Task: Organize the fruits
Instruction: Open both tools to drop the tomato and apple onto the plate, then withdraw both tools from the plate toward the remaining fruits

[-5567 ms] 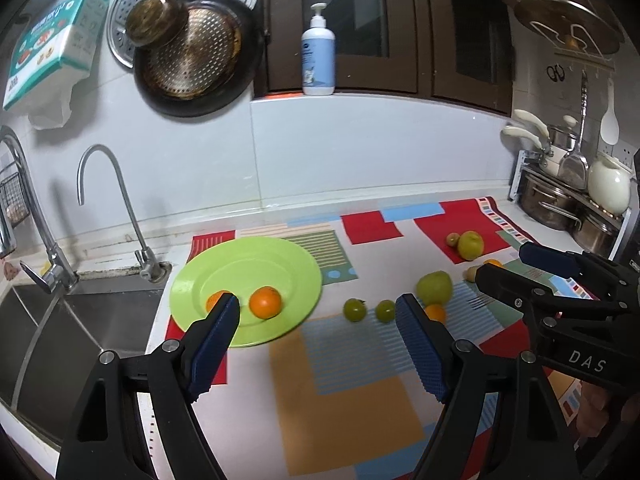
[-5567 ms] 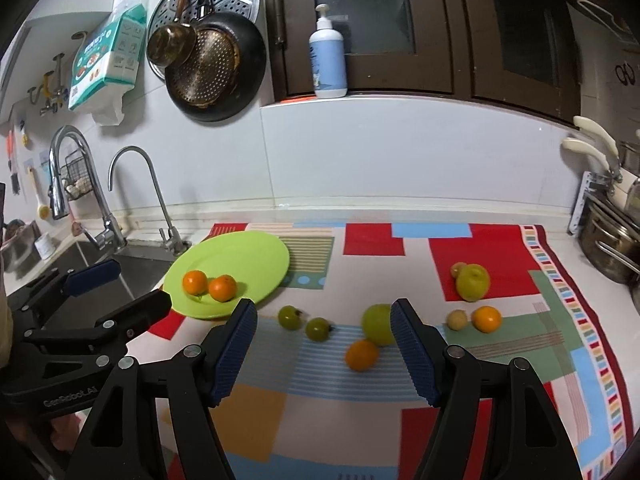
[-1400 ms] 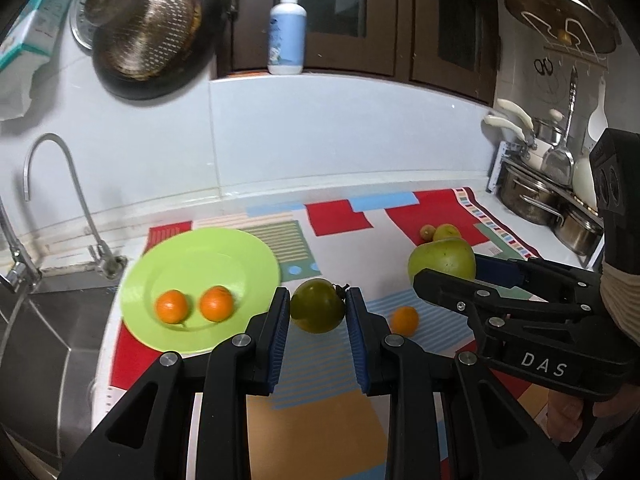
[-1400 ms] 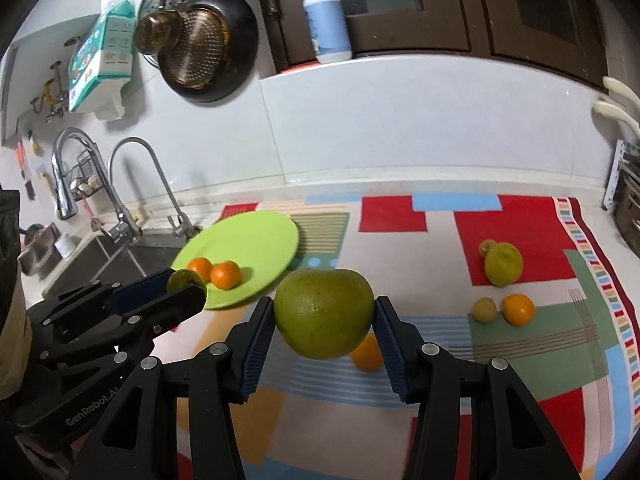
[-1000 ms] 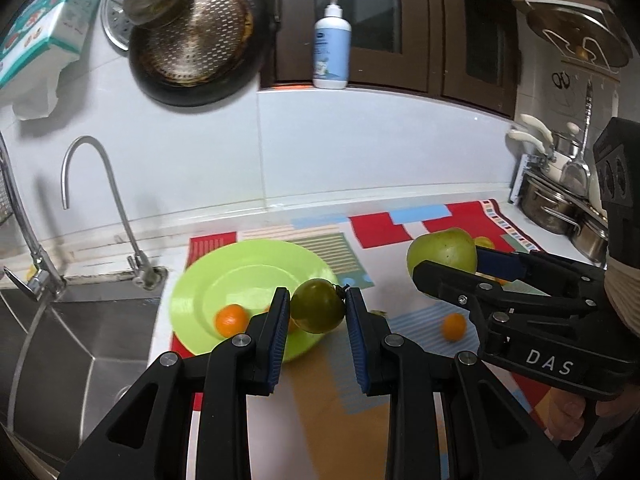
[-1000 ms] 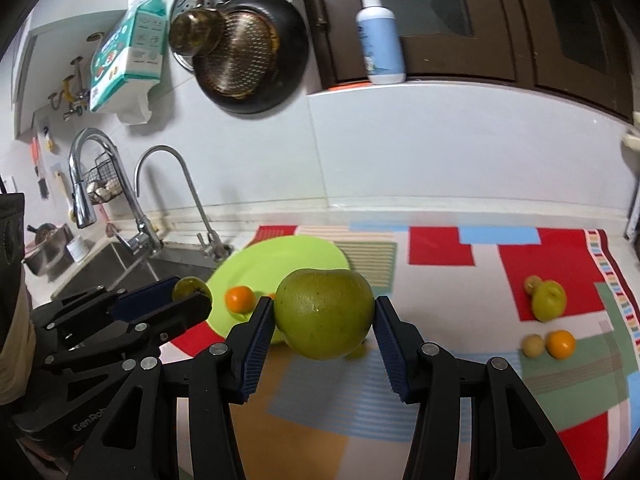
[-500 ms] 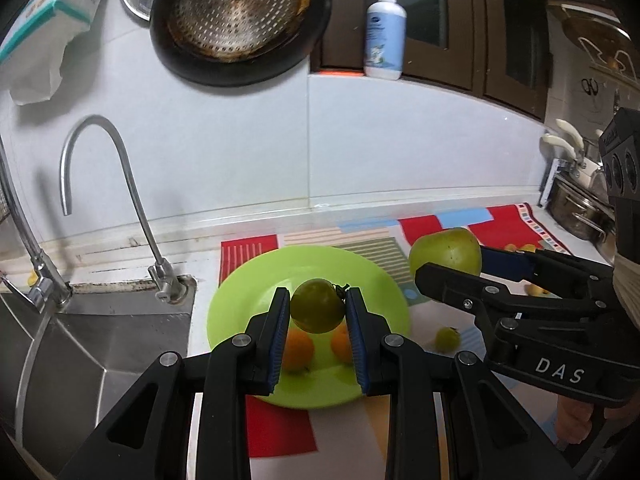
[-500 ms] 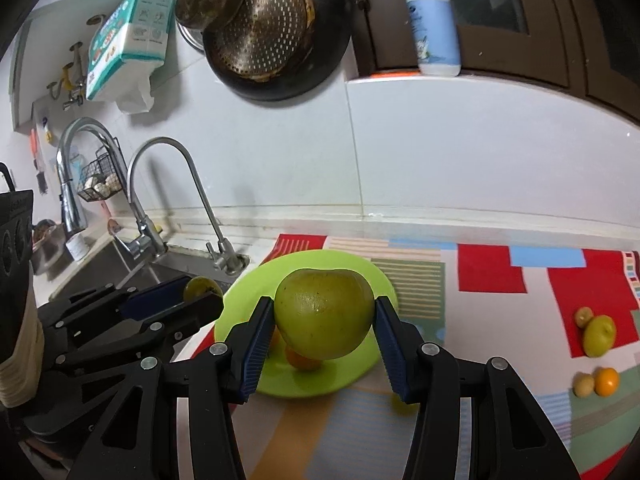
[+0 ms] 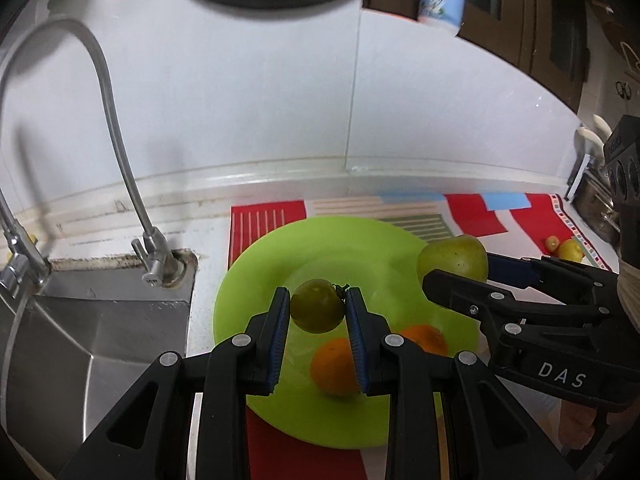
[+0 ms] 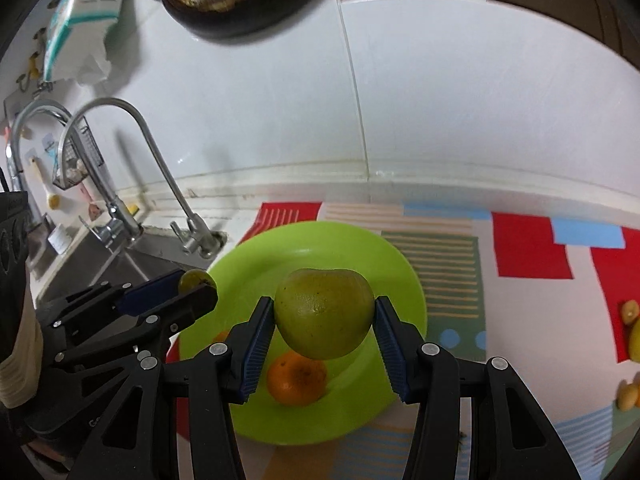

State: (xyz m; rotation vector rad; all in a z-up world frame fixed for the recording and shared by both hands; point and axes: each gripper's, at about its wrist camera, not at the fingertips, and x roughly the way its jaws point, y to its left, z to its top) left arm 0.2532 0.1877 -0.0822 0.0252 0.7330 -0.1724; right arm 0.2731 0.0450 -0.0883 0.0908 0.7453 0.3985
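My left gripper [image 9: 318, 310] is shut on a small dark-green fruit [image 9: 318, 309], hanging over the middle of the lime-green plate [image 9: 344, 244]. My right gripper [image 10: 324, 314] is shut on a large green apple [image 10: 324, 312], also above the plate [image 10: 312, 240]. In the left wrist view the apple [image 9: 454, 256] shows at the plate's right rim. Two oranges [image 9: 334, 366] [image 9: 424, 338] lie on the plate below the fingers; one orange [image 10: 296, 378] shows clearly in the right wrist view. The small green fruit [image 10: 196, 279] appears at the plate's left.
A steel sink [image 9: 88, 340] with a curved tap [image 9: 116, 136] lies left of the plate. The patchwork mat [image 10: 532, 248] runs right, with small yellow fruits [image 10: 632, 332] at its far edge. A dark pan [image 10: 240, 0] hangs on the wall above.
Both grippers have carried their fruits left and downward, from over the mat to above the plate. The plate and oranges now lie directly under the fingers.
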